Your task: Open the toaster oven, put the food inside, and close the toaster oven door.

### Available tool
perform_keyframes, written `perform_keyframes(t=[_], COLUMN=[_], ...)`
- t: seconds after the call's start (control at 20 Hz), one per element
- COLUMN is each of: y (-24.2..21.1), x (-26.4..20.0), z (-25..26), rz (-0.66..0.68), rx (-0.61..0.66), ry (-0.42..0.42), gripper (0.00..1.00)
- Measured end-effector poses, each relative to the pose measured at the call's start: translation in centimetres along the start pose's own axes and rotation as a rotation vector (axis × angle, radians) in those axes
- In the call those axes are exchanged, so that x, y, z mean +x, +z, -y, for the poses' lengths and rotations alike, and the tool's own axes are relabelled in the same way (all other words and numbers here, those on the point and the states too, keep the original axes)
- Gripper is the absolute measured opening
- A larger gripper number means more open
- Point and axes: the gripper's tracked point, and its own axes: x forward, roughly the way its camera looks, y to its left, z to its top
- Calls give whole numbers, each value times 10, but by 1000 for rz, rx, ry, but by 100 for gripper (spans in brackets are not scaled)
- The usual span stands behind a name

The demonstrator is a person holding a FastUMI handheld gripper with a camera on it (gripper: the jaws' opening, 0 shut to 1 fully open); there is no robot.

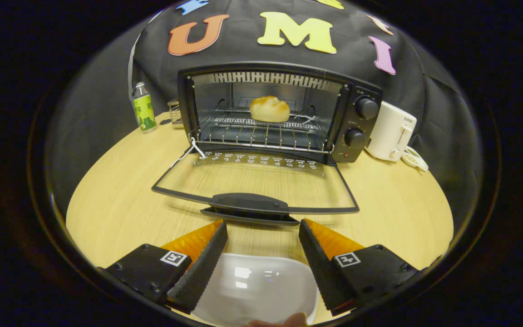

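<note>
The black toaster oven [361, 131] stands on the round wooden table [116, 200] beyond the fingers, its glass door [257, 181] folded down flat. A golden bread roll [269, 109] rests on the wire rack [257, 132] inside. The door's handle [250, 203] lies just ahead of the fingertips. My gripper [263, 229] is open, with nothing between its fingers. Beneath and between the fingers sits an empty white plate [261, 288].
A green-labelled bottle [144, 107] and a small wire stand [175, 112] are left of the oven. A white toaster [391, 131] sits to its right with a small white item [415, 159] beside it. A fingertip [279, 321] shows at the plate's near rim.
</note>
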Motion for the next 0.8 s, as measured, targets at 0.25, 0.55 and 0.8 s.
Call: perform_keyframes(t=[0.25, 0.55, 0.8], y=[9, 52, 113], x=[-2, -28, -43], z=[2, 4, 10], rz=[14, 170, 284], rx=[11, 12, 48], ry=[-5, 10, 8], gripper=[100, 100, 100])
